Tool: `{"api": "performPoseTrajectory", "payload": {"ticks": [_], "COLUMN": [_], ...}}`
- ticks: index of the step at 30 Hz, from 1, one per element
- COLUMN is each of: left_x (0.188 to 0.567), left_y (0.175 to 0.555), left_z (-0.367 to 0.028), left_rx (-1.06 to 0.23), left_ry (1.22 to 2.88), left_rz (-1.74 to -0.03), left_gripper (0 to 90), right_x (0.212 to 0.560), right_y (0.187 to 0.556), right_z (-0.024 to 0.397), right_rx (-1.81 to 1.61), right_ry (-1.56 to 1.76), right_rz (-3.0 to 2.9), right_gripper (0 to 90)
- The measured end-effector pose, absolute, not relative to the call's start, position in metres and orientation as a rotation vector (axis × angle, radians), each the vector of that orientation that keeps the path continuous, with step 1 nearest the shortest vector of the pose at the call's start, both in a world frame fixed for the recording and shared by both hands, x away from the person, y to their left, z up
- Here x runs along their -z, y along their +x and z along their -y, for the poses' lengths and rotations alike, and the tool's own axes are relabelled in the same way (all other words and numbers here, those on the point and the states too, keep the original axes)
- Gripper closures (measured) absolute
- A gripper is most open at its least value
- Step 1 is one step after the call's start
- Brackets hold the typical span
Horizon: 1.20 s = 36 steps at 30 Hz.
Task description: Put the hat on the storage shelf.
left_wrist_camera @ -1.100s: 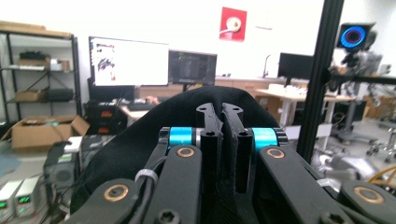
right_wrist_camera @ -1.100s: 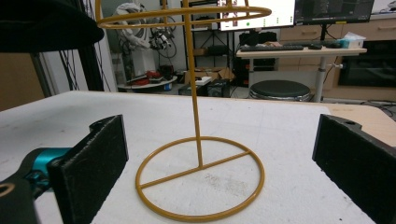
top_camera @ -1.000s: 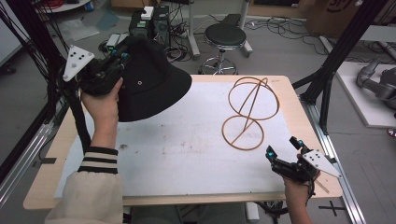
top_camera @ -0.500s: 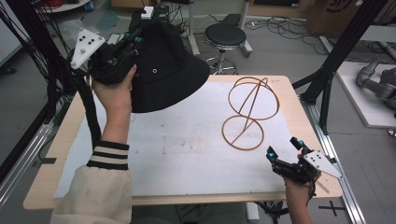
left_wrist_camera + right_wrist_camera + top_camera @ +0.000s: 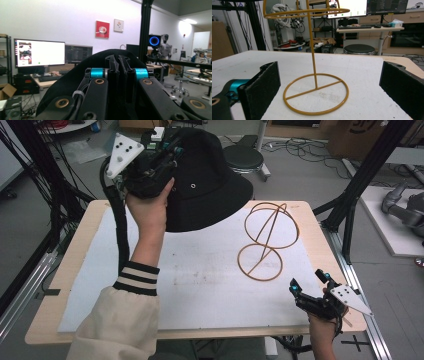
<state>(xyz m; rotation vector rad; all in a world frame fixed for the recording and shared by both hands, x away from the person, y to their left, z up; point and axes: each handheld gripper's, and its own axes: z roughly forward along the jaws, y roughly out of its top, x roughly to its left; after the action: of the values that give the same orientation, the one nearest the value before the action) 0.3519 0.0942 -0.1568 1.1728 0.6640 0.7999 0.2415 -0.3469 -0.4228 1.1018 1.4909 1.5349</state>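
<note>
The left claw [image 5: 167, 151], clenched on a black bucket hat [image 5: 210, 185], has lifted it higher and farther from the white surface [image 5: 200, 285] than a second ago. The right claw [image 5: 311, 285] rests released near the surface's front right corner. The gold wire hat stand [image 5: 265, 245] stands bare, likely the hat's destination.

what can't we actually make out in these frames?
- High view: where the left gripper pinches the black hat is hidden by the gripper body and the hand.
- Left gripper view: the table is hidden behind the hat and the closed jaws.
- Right gripper view: the wire stand is cut off by the top edge above its upper ring.
- High view: the right gripper has fingertips too small for pad detail.
</note>
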Motion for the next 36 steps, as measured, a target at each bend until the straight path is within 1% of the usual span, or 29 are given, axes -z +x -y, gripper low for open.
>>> {"api": "performPoseTrajectory", "payload": {"ticks": [11,19,28,36], "left_x": [0.148,0.158,0.166,0.179], "left_y": [0.359,0.369,0.371,0.373], "left_z": [-0.045,-0.01,0.027,0.056], "left_rx": [-0.753,-0.71,-0.666,-0.661], "left_ry": [1.189,1.219,1.248,1.291], "left_rz": [-0.603,-0.598,-0.568,-0.562], "left_gripper": [86.1,86.0,86.0,85.9], "right_x": [0.423,0.422,0.422,0.421], "right_y": [0.233,0.229,0.219,0.211], "right_z": [0.355,0.36,0.367,0.373], "right_rx": [-1.526,-1.524,-1.509,-1.509], "right_ry": [1.115,1.119,1.126,1.13], "right_rz": [-1.474,-1.46,-1.442,-1.424], "right_gripper": [3.0,3.0,3.0,3.0]}}
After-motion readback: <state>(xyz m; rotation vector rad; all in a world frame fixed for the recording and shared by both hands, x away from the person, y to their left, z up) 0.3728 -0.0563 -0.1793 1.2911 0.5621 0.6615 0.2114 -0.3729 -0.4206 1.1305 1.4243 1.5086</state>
